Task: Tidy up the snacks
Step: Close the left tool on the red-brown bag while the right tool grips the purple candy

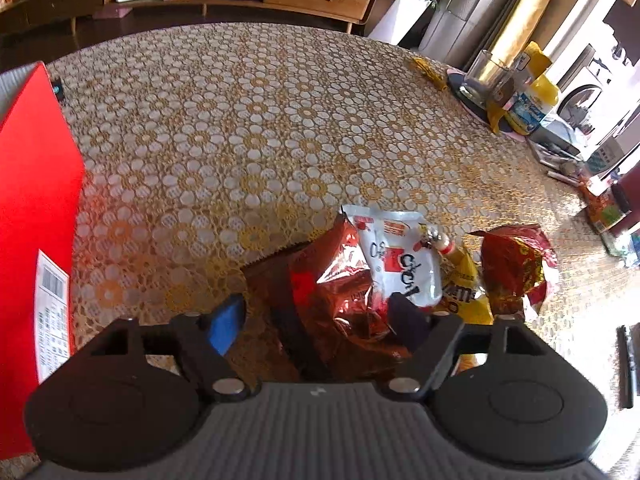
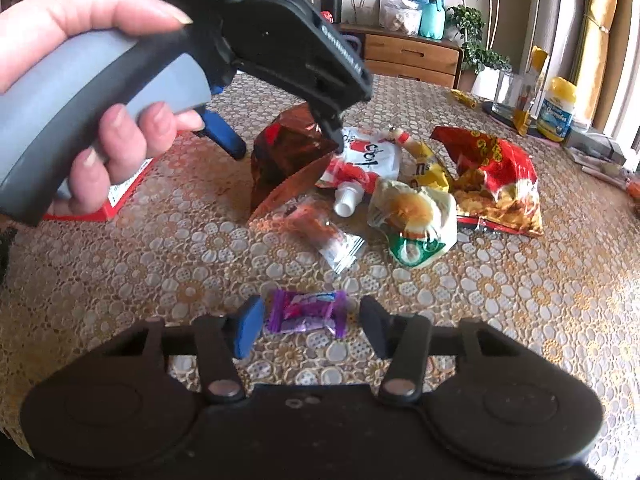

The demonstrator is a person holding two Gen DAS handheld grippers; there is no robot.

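Observation:
Several snacks lie in a heap on the lace tablecloth (image 2: 520, 300). My left gripper (image 1: 316, 316) is open, its jaws wide on either side of a shiny brown foil bag (image 1: 336, 292), which also shows in the right wrist view (image 2: 284, 156). The left gripper (image 2: 288, 136) appears there held in a hand. Behind the bag lie a white spouted pouch (image 2: 368, 152), a yellow packet (image 2: 428, 164), a red chip bag (image 2: 500, 176), an egg-printed packet (image 2: 416, 216) and a clear wrapper (image 2: 324, 232). My right gripper (image 2: 308, 326) is open around a purple candy (image 2: 308, 314).
A red box (image 1: 36, 208) stands at the table's left. At the far right stand a glass (image 1: 488, 76), a yellow-capped bottle (image 2: 558, 108) and small items. A wooden sideboard (image 2: 412, 56) stands behind the table.

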